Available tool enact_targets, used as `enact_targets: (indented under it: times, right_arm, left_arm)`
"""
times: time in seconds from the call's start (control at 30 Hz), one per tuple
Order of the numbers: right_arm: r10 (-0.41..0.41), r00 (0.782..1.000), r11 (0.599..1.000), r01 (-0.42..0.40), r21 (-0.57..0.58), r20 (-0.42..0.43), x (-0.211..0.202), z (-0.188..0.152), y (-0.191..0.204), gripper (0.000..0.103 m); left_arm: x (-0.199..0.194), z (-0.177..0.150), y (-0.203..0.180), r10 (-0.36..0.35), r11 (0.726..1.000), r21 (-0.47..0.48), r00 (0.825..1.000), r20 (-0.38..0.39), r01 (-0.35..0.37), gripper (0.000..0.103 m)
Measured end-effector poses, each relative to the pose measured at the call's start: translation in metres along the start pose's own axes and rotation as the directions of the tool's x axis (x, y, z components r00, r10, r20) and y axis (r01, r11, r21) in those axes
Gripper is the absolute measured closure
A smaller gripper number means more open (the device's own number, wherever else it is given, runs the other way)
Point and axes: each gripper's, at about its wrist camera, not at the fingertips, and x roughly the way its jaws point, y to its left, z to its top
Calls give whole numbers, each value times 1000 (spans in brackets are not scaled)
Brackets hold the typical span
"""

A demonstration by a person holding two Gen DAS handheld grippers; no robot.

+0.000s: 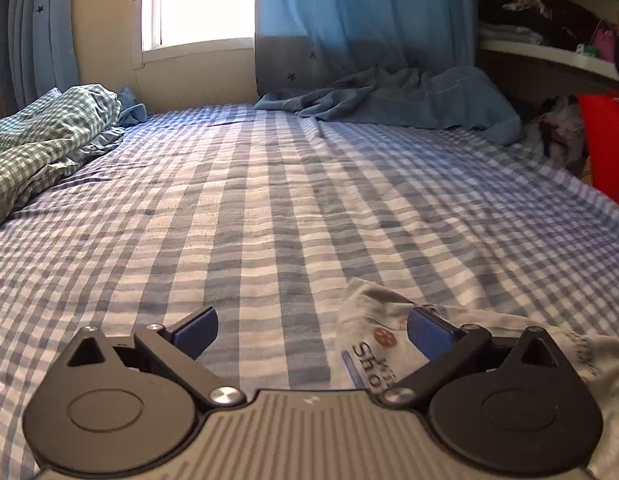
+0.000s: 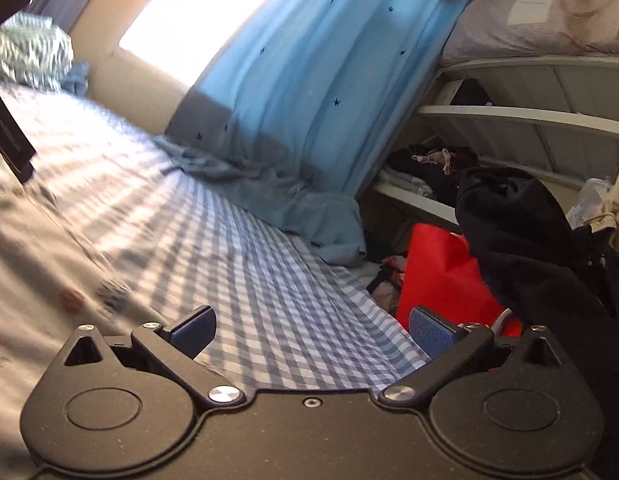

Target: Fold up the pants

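Note:
Light grey pants (image 1: 381,312) with dark printed lettering and a small reddish badge lie on the blue checked bed sheet (image 1: 269,200), at the lower right of the left wrist view. My left gripper (image 1: 313,332) is open, low over the sheet, its right finger (image 1: 429,336) over the edge of the pants. In the right wrist view the pants (image 2: 25,248) spread blurred at the left. My right gripper (image 2: 313,332) is open and empty above the sheet (image 2: 277,288) near the bed's right edge.
A green checked duvet (image 1: 41,136) is bunched at the left. Blue star curtains (image 1: 361,24) hang at the far end, with blue cloth (image 1: 409,96) piled beneath. A red bag (image 2: 441,272), dark clothes (image 2: 521,232) and white shelves (image 2: 529,116) stand right of the bed.

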Motion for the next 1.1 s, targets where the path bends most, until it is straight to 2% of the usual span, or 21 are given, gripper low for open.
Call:
enact_targets:
  times: [0.13,0.27,0.3,0.33,0.47,0.57,0.6,0.67,0.73,0.77,0.8,0.83,0.9,0.93,1.0,1.07,1.1]
  right_arm:
    - [93,995,996,-93,3,-34,-28,-6,13,1]
    - [127,986,992,-127,4,-103,-45,-29,23,1]
    - [126,985,992,-126,7,-118,-48,-37,23,1]
    - [129,986,991,-126,32,-108,-51,-44,21,1]
    - [160,982,983,-149,107,-104,-55,-52,11,1]
    - [247,964,955,-226,192,-97,-53,-45,-7,1]
    - [296,952,930,-269,251,-80,-50,-44,-20,1]
    - [396,917,862,-352,364,-53,-38,-45,-41,1]
    - [512,859,753,-440,489,-15,-18,-49,-65,1]
    - [561,828,693,-471,545,2,-7,-50,-75,1]
    - [616,787,627,-501,597,13,7,-52,-83,1]
    - [657,754,576,-518,632,20,19,-54,-88,1]
    - [711,703,514,-545,663,26,41,-59,-91,0]
    - [737,676,498,-551,670,8,53,-61,-90,0]
    - [776,629,475,-553,684,-30,74,-64,-84,0]
    - [799,601,438,-573,693,-8,84,-63,-82,0]
    - [820,572,404,-588,700,7,90,-62,-82,0]
  left_arm:
    - [-36,-37,-8,-72,996,50,997,-9,72,0]
    - [-49,-81,-13,-47,987,151,998,-41,52,1]
    - [-51,-91,-11,-52,987,151,998,-32,56,1]
    - [-55,-94,-6,-68,989,126,997,-25,71,1]
    - [-53,-93,19,-120,993,3,990,-78,121,0]
    - [-57,-88,32,-164,986,-17,983,-85,164,1]
    - [-58,-87,36,-192,981,-9,978,-86,192,0]
    - [-59,-85,43,-269,963,-10,960,-77,269,0]
    - [-62,-82,52,-357,934,-21,933,-44,357,0]
    - [-62,-81,56,-414,910,-23,910,-21,414,0]
    - [-61,-80,60,-462,887,-25,887,-6,462,0]
    - [-58,-79,62,-494,869,-33,870,-3,493,0]
    - [-48,-76,63,-531,847,-54,847,-27,529,0]
    - [-43,-75,63,-543,839,-66,839,-42,540,0]
    - [-31,-74,60,-546,836,-104,835,-72,538,0]
    - [-23,-76,59,-554,831,-120,830,-71,544,1]
    - [-23,-76,60,-560,826,-117,826,-61,551,0]
